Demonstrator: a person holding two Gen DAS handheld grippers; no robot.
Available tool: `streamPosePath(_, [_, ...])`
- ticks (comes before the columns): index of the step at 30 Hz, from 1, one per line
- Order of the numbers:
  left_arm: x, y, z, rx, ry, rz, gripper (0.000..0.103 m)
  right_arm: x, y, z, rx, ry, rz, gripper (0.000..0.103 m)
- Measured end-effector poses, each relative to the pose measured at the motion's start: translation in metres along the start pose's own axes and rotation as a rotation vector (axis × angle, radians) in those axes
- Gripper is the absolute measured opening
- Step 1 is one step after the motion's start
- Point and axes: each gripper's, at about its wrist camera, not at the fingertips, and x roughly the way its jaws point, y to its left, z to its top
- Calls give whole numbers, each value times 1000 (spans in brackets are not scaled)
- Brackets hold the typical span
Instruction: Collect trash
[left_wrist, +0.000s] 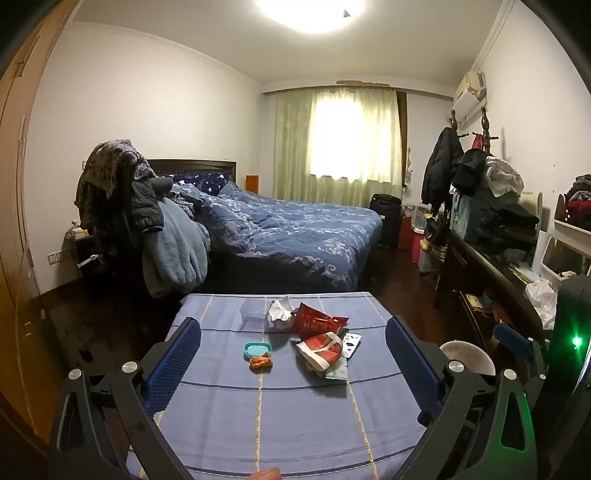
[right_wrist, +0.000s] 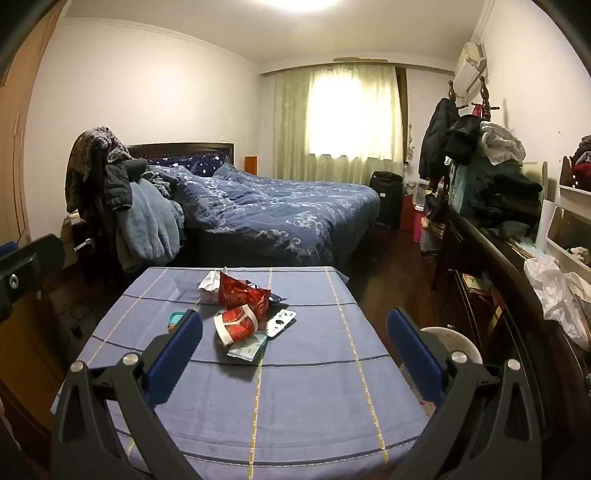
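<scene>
**Two wrist views over one surface**

Your left wrist camera looks forward and slightly down between the spread blue pads of its tool (left_wrist: 293, 354), close above the blue checked cloth surface (left_wrist: 295, 417). Your right wrist camera (right_wrist: 294, 345) sits just to its right, facing the same way. Both share the surface, the red crumpled wrappers (left_wrist: 317, 332) (right_wrist: 243, 295), and the blue-quilted bed (left_wrist: 288, 229) (right_wrist: 280, 214) beyond.

Home bedroom — unmade bed (left_wrist: 280, 229), curtained window (left_wrist: 336, 140); clothes rack (left_wrist: 476, 155)
</scene>
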Motion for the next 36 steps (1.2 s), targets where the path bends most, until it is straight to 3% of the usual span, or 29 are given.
streamPosePath(36, [-1,1,0,-17,4,-6,99,10,4,-5,-21,50,11,100])
